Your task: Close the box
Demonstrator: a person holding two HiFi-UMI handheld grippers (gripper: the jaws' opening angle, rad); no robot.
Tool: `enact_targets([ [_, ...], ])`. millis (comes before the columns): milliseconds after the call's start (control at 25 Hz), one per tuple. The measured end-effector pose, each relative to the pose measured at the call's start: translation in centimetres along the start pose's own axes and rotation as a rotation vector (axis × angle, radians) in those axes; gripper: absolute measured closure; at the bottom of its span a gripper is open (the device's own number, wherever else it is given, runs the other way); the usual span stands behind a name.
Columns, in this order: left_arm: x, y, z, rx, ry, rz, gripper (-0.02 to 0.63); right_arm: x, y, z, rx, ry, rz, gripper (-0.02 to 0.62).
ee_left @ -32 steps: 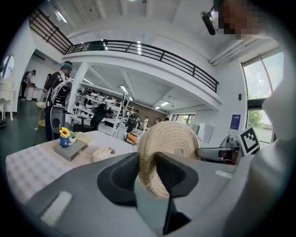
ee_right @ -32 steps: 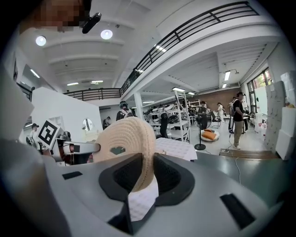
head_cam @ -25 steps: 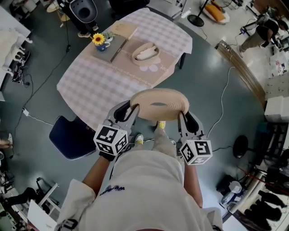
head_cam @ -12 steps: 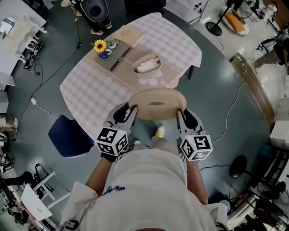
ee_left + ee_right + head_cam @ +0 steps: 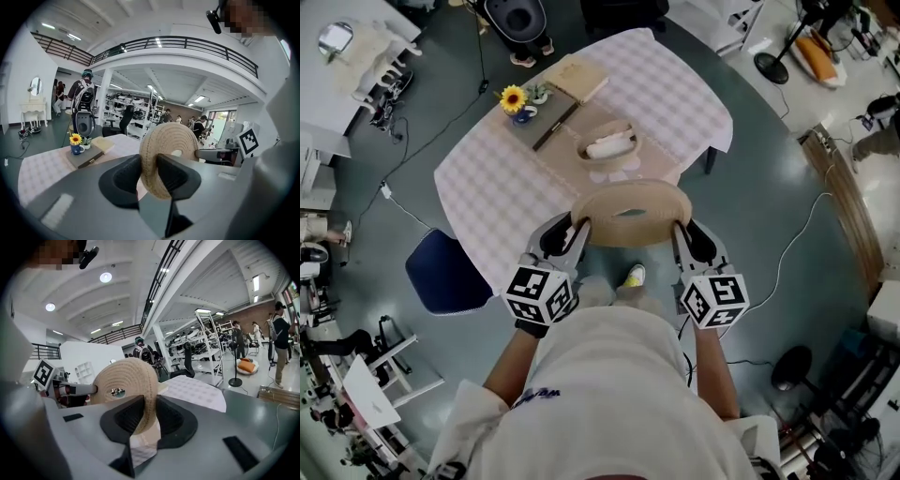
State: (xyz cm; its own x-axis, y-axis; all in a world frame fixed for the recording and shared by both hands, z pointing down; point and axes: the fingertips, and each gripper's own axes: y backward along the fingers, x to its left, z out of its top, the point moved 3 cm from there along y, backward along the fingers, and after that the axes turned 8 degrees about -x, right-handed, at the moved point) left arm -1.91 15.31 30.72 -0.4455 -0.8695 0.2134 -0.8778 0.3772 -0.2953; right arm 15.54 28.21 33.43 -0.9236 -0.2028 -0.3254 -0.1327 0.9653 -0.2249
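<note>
A round woven rope lid [image 5: 630, 214] with a small hole in its middle hangs level in front of the person, held by both grippers. My left gripper [image 5: 578, 225] is shut on its left rim and my right gripper [image 5: 680, 228] on its right rim. In the left gripper view the lid [image 5: 169, 154] stands edge-on between the jaws of the left gripper [image 5: 149, 168]. The right gripper view shows the lid [image 5: 126, 385] pinched by the right gripper [image 5: 146, 420]. The open woven box [image 5: 607, 142], with something white inside, sits on the checked table [image 5: 506, 202] beyond the lid.
On the table's far side stand a small sunflower pot [image 5: 513, 97], a dark flat book [image 5: 546, 122] and a tan book [image 5: 575, 77]. A blue chair [image 5: 441, 272] is by the table's left corner. Cables trail over the grey floor.
The table and the box have drawn closer to the lid in the head view. Both grippers keep the same hold on the lid.
</note>
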Motion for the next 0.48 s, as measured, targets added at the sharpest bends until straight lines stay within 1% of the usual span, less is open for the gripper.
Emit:
enact_targets([
  [240, 1.1, 0.1, -1.0, 0.018, 0.018, 0.060, 0.489, -0.1, -2.0, -1.0, 0.035, -0.016, 0.055, 0.508],
  [360, 2.1, -0.1, -1.6, 0.024, 0.032, 0.081, 0.489, 0.1, -3.0, -1.7, 0.056, -0.018, 0.066, 0.508],
  [480, 3.1, -0.7, -1.9, 0.030, 0.042, 0.085, 0.488, 0.1, -4.1, -1.9, 0.071, -0.018, 0.066, 0.508],
])
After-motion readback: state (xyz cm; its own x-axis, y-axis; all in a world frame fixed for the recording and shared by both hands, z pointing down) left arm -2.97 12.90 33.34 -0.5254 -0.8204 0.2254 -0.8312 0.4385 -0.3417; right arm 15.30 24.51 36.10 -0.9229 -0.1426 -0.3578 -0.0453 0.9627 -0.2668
